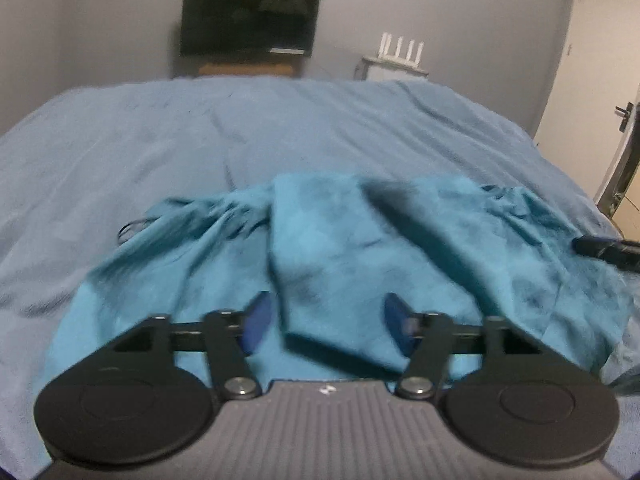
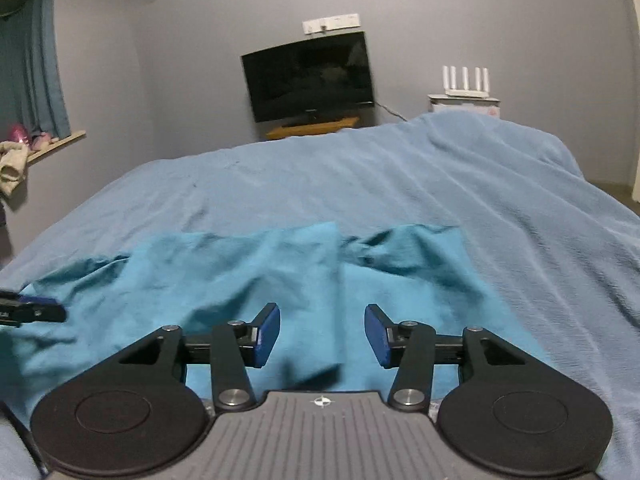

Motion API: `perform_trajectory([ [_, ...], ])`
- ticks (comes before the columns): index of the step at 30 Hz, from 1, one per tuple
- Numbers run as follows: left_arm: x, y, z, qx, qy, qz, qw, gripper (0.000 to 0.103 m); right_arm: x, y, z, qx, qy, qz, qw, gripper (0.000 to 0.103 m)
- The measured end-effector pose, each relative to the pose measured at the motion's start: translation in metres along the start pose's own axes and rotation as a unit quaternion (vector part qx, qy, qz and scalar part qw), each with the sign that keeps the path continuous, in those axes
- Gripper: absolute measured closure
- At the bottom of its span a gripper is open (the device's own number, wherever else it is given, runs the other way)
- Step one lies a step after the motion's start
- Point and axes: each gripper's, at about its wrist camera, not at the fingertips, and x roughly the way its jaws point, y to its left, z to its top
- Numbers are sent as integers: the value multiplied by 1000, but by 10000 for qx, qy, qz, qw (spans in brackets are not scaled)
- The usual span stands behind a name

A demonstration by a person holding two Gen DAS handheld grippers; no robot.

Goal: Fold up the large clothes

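Note:
A teal garment (image 1: 320,248) lies rumpled on the light blue bedsheet (image 1: 240,132), partly folded with a raised flap in the middle. It also shows in the right wrist view (image 2: 240,280). My left gripper (image 1: 326,326) is open just above the garment's near part, holding nothing. My right gripper (image 2: 322,334) is open over the garment's near edge, holding nothing. The right gripper's tip shows at the right edge of the left wrist view (image 1: 608,249). The left gripper's tip shows at the left edge of the right wrist view (image 2: 32,309).
The bedsheet (image 2: 480,200) covers a wide bed. Beyond its far edge stand a dark TV (image 1: 250,18) on a wooden stand, a white router (image 1: 402,52) on a small cabinet, and a door (image 1: 592,60) at the right. A curtained window (image 2: 28,60) is left.

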Motion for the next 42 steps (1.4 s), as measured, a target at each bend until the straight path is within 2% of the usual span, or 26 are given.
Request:
perform_trajectory([
  [3,8,-23,-3,7,-37,-70,10000,36,2,22,-9,-85,0,52,10000,53],
  [7,31,-42,-18,221,254,17,9994,36,22,45,-21,-545,101,56,9984,53],
  [9,44,-46,-29,440,508,191,9976,36,38,52,-26,-753,309,-31,9967,53],
  [11,56,-42,-40,428,825,292,9952,35,58,55,-35,-874,718,-248,9933,55],
  [14,62,-40,-47,462,871,292,9947,34,77,54,-42,-881,1014,-348,9903,56],
  [18,63,-43,-47,559,862,344,9941,34,82,62,-45,-1088,992,-417,9882,54],
  [21,56,-40,-45,470,802,326,9951,34,79,59,-43,-947,935,-344,9905,54],
  [24,45,-34,-45,315,726,388,9961,34,57,42,-36,-494,614,-225,9966,48],
  [26,33,-32,-45,223,660,358,9969,34,42,28,-31,-52,359,-239,9991,37],
  [28,21,-30,-44,116,594,330,9976,34,29,13,-27,392,183,-363,9984,35],
  [30,11,-32,-42,12,499,245,9985,34,19,-4,-23,922,191,-479,9944,35],
  [33,2,-41,-44,-7,417,66,9991,34,4,-29,-26,1720,233,-563,9832,34],
  [37,0,-65,-43,186,400,-270,9987,34,-20,-51,-32,2413,289,-886,9660,27],
  [40,5,-94,-45,526,505,-597,9956,34,-38,-65,-39,2808,360,-1245,9510,25],
  [42,12,-115,-51,955,616,-634,9915,34,-48,-75,-44,3107,468,-1535,9369,24],
])
